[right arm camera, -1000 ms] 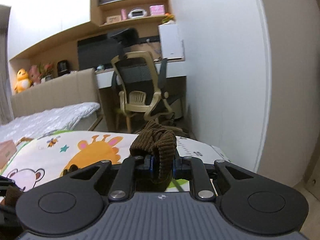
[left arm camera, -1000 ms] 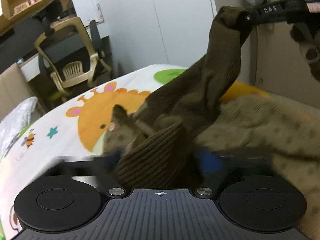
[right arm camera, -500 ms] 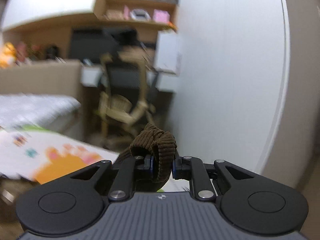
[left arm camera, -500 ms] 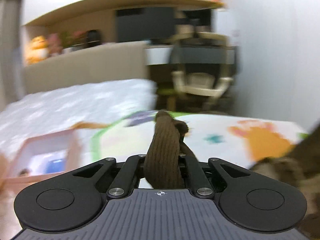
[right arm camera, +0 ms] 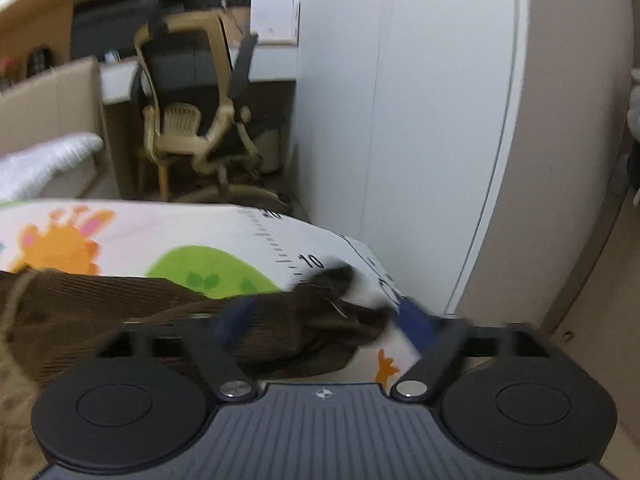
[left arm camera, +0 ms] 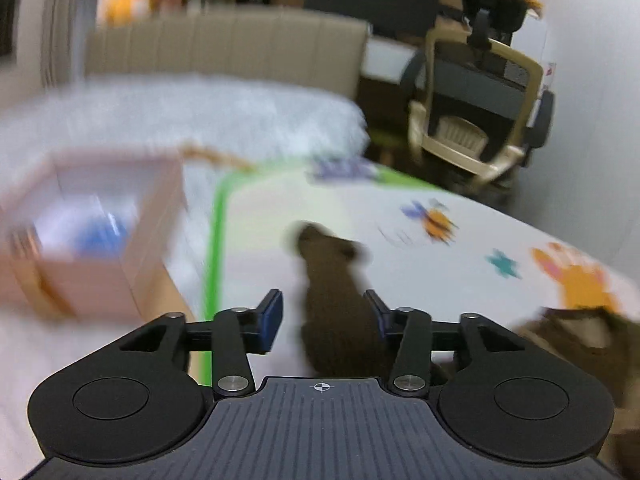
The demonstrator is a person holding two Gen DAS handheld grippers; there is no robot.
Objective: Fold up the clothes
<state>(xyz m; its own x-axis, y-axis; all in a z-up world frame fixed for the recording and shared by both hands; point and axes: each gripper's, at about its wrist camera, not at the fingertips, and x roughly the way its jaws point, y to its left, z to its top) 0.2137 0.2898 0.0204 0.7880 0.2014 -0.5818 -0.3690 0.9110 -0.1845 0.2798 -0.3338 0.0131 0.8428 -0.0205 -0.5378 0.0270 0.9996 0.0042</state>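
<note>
I see both tools opening: my left tool (left arm camera: pixel 322 320) and right tool (right arm camera: pixel 324 320) let go of the brown pants (right arm camera: pixel 120 312) (blurry, I think) on the play mat (left arm camera: pixel 400 272).

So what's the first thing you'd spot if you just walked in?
Probably the brown corduroy garment, stretched across the cartoon mat, one end between each gripper's opening jaws. Next, the orange giraffe printed on that mat, then the beige desk chair behind it.
</note>
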